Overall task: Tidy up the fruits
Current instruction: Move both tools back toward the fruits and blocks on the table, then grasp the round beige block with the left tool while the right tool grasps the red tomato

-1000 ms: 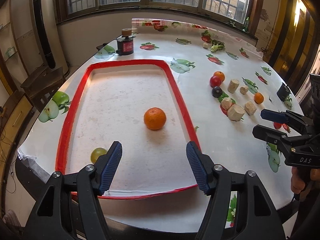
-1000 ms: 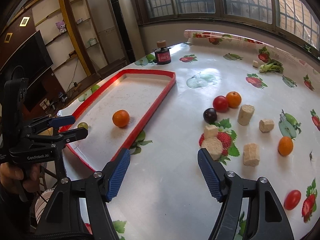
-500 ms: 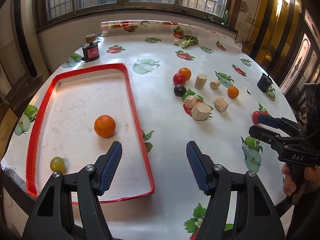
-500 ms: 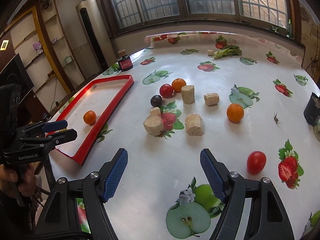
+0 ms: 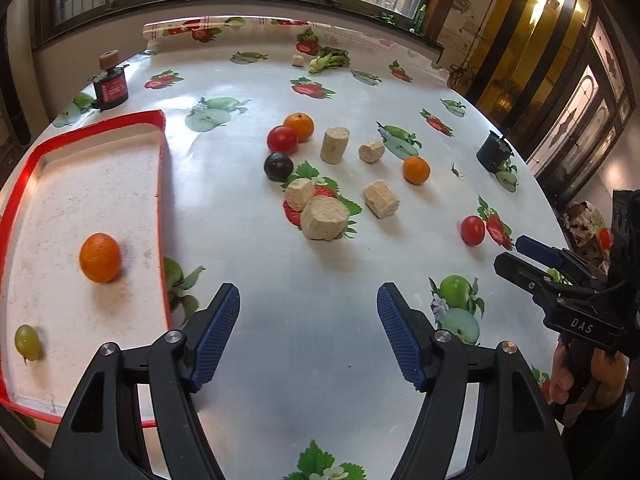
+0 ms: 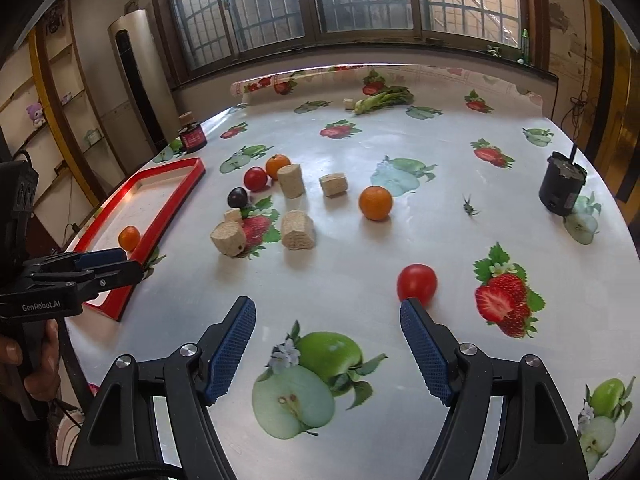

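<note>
A red-rimmed white tray (image 5: 161, 184) lies at the left and holds an orange (image 5: 100, 257) and a green grape (image 5: 27, 342). On the cloth lie a dark plum (image 5: 278, 165), a red tomato (image 5: 282, 139), an orange (image 5: 299, 126), another orange (image 5: 416, 169) and a second red tomato (image 5: 472, 230). My left gripper (image 5: 308, 328) is open and empty over the cloth right of the tray. My right gripper (image 6: 328, 340) is open and empty; the near red tomato (image 6: 417, 283) sits just beyond its right fingertip.
Several beige cork-like blocks (image 5: 323, 217) lie among the fruits. A small red-labelled jar (image 5: 110, 90) stands behind the tray, a black cup (image 6: 562, 188) at the right, leafy greens (image 6: 382, 100) at the back. The table (image 5: 304, 364) edge runs close below both grippers.
Both grippers have swung to the right: the tray slid to the left of both views, and the near red tomato has come up to my right gripper's right fingertip. Both stay open.
</note>
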Tool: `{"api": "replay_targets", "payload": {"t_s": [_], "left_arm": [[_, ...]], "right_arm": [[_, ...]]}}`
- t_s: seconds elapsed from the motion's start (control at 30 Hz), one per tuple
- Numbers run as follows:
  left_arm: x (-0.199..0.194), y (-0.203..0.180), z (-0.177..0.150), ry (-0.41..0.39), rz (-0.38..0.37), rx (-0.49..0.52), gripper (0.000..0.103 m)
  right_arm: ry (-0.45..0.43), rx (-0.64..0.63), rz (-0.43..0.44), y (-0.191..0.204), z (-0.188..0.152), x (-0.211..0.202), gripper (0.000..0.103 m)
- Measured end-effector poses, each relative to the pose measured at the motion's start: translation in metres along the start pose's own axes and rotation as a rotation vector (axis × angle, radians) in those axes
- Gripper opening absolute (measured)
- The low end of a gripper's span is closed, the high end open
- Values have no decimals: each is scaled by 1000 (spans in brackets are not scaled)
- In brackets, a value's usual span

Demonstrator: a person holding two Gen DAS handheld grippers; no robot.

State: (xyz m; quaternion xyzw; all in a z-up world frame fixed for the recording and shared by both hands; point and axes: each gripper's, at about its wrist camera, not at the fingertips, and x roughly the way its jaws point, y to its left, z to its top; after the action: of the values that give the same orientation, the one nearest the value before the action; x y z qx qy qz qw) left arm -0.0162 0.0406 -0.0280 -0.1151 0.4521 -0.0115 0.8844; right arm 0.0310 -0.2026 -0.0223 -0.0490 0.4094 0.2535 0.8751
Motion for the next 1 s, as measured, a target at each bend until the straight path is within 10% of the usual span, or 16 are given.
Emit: {"api": "replay_targets", "payload": {"t_s": [0.73,0.87,1.0], "left_arm": [[79,-10,41,61,62,-26,70],[84,-16,42,35,71,14,34],[82,-11,42,36,29,-3,35]], "right_arm": [[83,34,-197,-35,18,60,58],[102,33,-181,-37,15,69,41],[83,30,-169,-35,13,68,32]]}}
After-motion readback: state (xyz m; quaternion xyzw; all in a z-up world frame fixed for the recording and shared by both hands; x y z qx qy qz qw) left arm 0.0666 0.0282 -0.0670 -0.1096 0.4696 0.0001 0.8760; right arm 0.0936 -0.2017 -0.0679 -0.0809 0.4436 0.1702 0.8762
